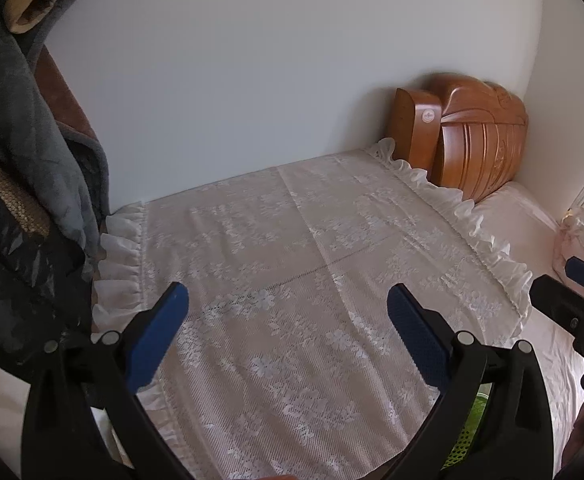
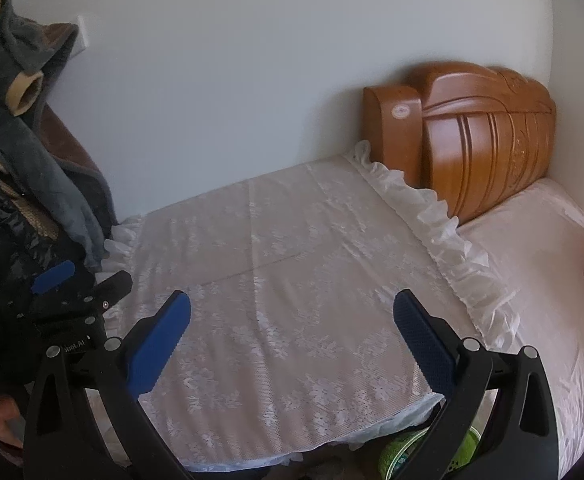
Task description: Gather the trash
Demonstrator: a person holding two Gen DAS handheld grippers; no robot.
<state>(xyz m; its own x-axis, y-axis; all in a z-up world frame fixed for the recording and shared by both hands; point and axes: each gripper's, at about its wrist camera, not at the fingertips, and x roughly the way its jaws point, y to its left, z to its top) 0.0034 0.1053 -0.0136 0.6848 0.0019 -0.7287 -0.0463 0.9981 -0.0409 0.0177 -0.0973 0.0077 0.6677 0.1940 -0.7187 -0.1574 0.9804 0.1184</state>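
A: How do your grippers stand?
B: Your left gripper (image 1: pixel 288 300) and right gripper (image 2: pixel 292 308) both have jaws wide apart, holding nothing, above the lace cover (image 2: pixel 276 280).
A: And the trash?
B: I see none on the bed. Farther back stands the wooden headboard (image 2: pixel 487 140).

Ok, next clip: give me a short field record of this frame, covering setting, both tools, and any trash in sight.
setting: bed with lace cover, wooden headboard
left tool: open, empty, over the cover
right tool: open, empty, over the cover
left side: grey clothing hanging
trash on cover: none visible
below bed edge: green item, identity unclear
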